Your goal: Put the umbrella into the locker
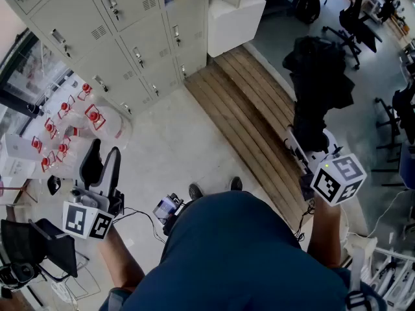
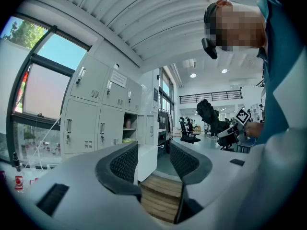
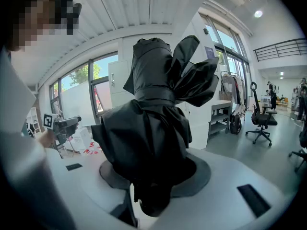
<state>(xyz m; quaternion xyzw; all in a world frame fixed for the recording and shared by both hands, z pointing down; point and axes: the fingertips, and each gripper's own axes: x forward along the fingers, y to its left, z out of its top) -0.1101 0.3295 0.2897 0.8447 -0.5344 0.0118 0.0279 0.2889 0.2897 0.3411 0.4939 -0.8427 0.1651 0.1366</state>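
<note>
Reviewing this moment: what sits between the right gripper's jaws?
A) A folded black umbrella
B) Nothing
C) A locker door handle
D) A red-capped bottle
A: the right gripper view shows the jaws of the right gripper closed on the folded black umbrella, and in the head view its bundled fabric stands up from that gripper.

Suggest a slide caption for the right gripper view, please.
Right hand-held gripper closed on a bundled black umbrella in a bright office.
</note>
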